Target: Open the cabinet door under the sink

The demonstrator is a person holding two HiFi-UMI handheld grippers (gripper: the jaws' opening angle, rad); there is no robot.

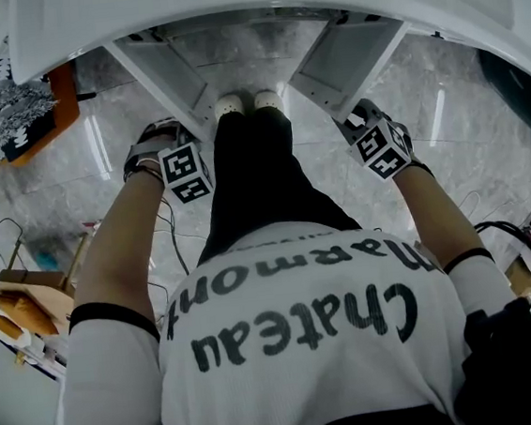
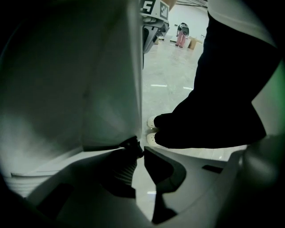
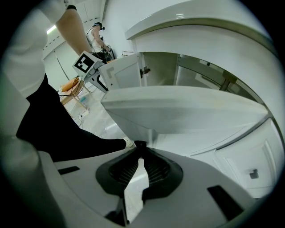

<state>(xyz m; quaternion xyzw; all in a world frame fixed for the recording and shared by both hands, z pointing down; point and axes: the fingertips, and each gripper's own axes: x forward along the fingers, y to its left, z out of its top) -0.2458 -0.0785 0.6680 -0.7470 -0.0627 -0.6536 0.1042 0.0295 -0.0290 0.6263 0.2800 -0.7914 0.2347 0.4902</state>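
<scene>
text: Chateau Marmont | on: white shirt (image 1: 303, 387) (upside down in head view)

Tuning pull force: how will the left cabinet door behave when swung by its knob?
Likely stiff: the left door is a flat, rigid-looking panel. It should swing on its hinge, not flop. The small dark knob in the left gripper looks smooth, so it might slip.
</scene>
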